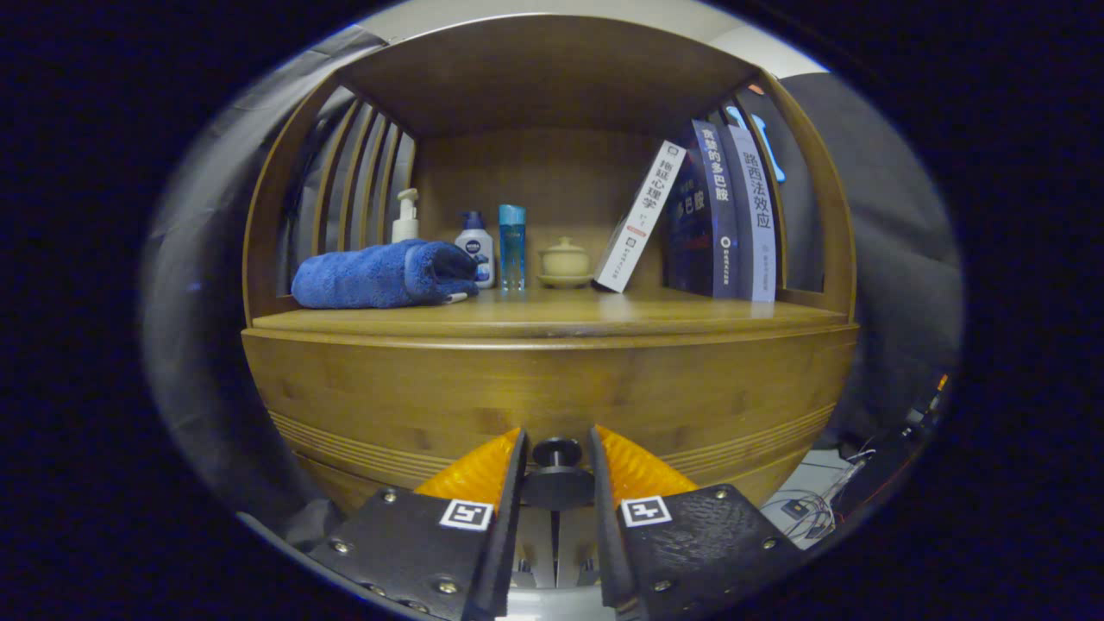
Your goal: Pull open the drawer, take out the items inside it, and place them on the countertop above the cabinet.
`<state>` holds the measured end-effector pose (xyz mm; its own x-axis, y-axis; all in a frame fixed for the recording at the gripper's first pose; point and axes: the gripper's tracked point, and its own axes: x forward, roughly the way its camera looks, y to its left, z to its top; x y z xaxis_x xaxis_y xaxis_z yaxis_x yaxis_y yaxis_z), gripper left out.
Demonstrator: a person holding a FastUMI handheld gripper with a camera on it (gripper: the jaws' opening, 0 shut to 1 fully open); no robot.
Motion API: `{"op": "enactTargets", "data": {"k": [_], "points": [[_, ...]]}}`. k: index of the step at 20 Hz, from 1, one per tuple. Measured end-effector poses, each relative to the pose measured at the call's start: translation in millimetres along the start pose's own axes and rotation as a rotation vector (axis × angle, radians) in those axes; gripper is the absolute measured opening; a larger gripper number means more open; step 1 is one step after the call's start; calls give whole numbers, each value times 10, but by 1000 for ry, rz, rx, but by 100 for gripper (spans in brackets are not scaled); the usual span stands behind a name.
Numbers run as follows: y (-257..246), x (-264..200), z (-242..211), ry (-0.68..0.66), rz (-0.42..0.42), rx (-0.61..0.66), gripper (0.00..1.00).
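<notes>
Gripper view: claw [556, 461] faces the wooden cabinet [552, 388] head-on, its two fingers straddling the dark round drawer knob [556, 453], one finger at each side. Fingers [483, 470] stand narrowly apart, roughly at knob width; whether both actually press on the knob cannot be told from this angle, since the contact faces are hidden by the knob's own disc. Judgement: this is the grasp stage ahead of the pull, with the knob centred between the fingers so that a straight pull back would not slip off to one side. Drawer front [552, 405] sits flush with the cabinet, so the drawer reads as closed and its contents are hidden; nothing has been taken out yet. Above it, the bench [552, 315] that is to receive the items already carries things: a folded blue towel [384, 274] lying at the left, a pump bottle [405, 217] behind it, a white bottle with a blue cap [476, 248], a tall blue bottle [511, 246], a small lidded cup on a saucer [565, 261], one white book [640, 217] leaning against a row of dark upright books [724, 211] at the right. Bare wood shows along the front edge of the bench, ahead of the bottles and cup; likely the easiest place to set items down. Risk: a loose hold could let the knob slide out during the pull.
</notes>
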<state>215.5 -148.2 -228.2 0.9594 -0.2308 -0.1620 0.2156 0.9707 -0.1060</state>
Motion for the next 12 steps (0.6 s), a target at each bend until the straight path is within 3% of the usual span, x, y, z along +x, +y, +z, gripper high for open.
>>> {"op": "enactTargets", "data": {"k": [1, 4, 5, 12], "points": [[0, 10, -32, 14, 8, 8, 33], [-35, -40, -48, 36, 4, 22, 27], [-37, -101, -46, 38, -6, 25, 20], [-82, -661, -121, 38, -6, 16, 19]]}}
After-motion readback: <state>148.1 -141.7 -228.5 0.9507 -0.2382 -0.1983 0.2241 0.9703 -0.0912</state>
